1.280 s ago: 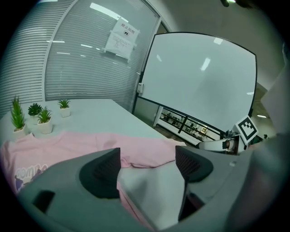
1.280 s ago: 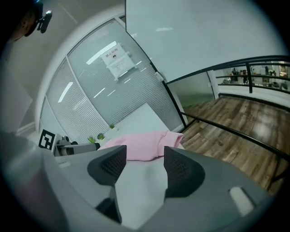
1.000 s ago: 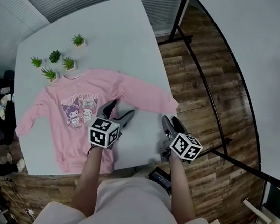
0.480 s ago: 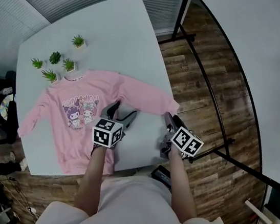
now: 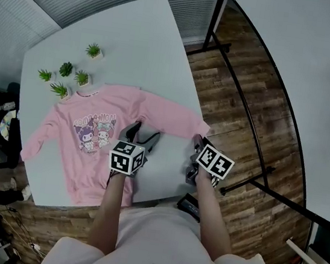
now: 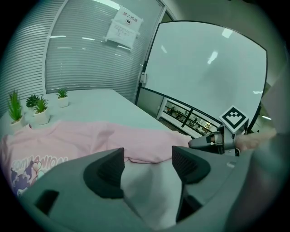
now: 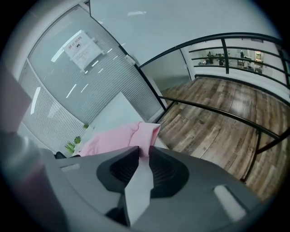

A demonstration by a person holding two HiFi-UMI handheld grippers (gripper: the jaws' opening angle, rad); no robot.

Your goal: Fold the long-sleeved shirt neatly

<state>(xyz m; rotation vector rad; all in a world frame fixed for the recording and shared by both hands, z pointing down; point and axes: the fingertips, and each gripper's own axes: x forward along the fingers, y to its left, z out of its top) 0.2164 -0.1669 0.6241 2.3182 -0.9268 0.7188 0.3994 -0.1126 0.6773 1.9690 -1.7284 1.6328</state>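
A pink long-sleeved shirt (image 5: 98, 131) lies flat on the white surface (image 5: 141, 39), printed front up. Its collar points toward four small potted plants (image 5: 66, 69) at the far side, and its hem lies toward the person. One sleeve stretches out to the right edge of the surface, where its cuff (image 5: 201, 127) ends close to the corner above the wooden floor (image 5: 247, 109). The right gripper (image 5: 199, 142) sits at that cuff. Its jaws have just been closing and now stand narrow. In the right gripper view the pink cuff (image 7: 148, 133) is pinched between the tips of the right gripper (image 7: 144, 152), with a strip of bare surface showing in the slot behind the tips. The left gripper (image 5: 142, 134) hovers low near the middle of the surface, just in front of the same sleeve where it joins the body of the shirt. Its jaws have just been closing a little and stand wide. In the left gripper view only white surface lies between the tips of the left gripper (image 6: 147, 158). The edge of the pink sleeve (image 6: 136, 140) runs across just beyond the tips and is not gripped. That view also shows the right gripper (image 6: 204, 141) off to the right, at the far end of the sleeve.
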